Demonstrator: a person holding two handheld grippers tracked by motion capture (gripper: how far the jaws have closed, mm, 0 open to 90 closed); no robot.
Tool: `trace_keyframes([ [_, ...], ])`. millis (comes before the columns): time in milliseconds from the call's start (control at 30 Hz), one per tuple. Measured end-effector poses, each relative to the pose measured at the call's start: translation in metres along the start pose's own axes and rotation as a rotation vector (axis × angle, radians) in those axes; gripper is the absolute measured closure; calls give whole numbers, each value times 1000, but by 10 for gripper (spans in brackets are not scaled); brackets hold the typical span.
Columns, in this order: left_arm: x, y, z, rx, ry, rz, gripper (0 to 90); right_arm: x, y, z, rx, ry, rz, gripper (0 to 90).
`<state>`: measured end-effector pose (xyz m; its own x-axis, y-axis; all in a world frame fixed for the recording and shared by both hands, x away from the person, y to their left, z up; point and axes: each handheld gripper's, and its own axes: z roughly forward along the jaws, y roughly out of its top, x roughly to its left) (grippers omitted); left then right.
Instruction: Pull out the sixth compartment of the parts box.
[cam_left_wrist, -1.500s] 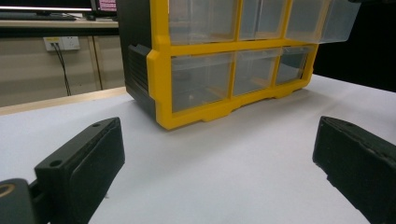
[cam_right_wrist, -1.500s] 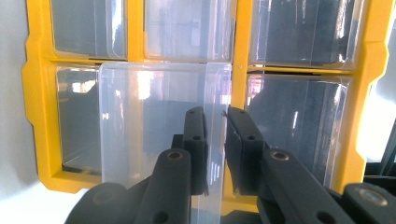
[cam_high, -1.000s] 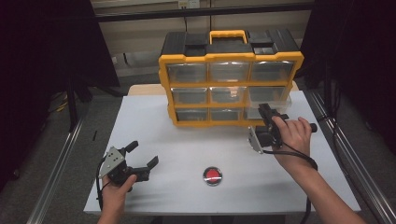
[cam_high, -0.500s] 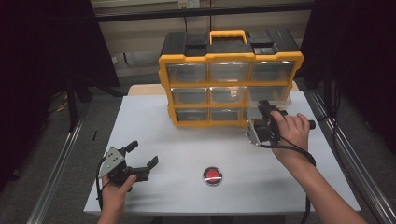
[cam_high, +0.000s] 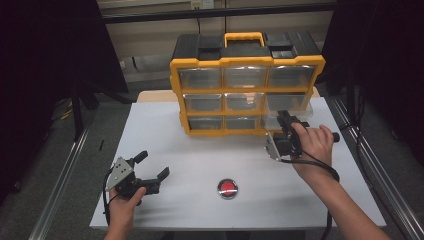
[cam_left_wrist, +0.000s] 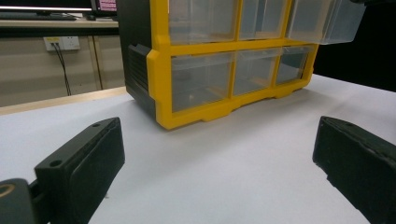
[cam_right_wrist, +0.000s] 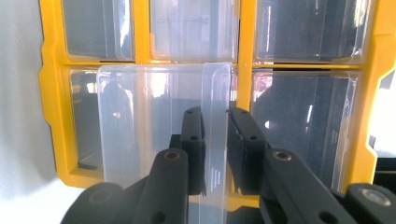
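A yellow-framed organiser (cam_high: 247, 62) with clear drawers stands at the back of the white table (cam_high: 190, 145). Its middle-row right drawer (cam_high: 290, 104) is pulled partly out, as the left gripper view also shows of that drawer (cam_left_wrist: 327, 21). My right gripper (cam_high: 285, 120) is shut on the drawer's clear front tab (cam_right_wrist: 215, 140), one black pad on each side. Towards the table's front left corner, my left gripper (cam_high: 153, 165) rests low with its jaws wide apart. Nothing but bare table lies between the left gripper's (cam_left_wrist: 219, 172) pads.
A small round red-topped object (cam_high: 228, 187) lies on the table near the front edge, between the two hands. Metal rails (cam_high: 60, 185) run along both sides of the table. The organiser has a yellow carry handle (cam_high: 243, 37) on top.
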<state>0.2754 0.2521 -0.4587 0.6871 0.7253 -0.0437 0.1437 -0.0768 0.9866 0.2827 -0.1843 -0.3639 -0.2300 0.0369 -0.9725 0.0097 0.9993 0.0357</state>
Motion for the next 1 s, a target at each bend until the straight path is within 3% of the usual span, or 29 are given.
trace_keyframes([
  [1000,0,0,-1,-1,4,7,24,2,0,-4,-7,15,16,775],
])
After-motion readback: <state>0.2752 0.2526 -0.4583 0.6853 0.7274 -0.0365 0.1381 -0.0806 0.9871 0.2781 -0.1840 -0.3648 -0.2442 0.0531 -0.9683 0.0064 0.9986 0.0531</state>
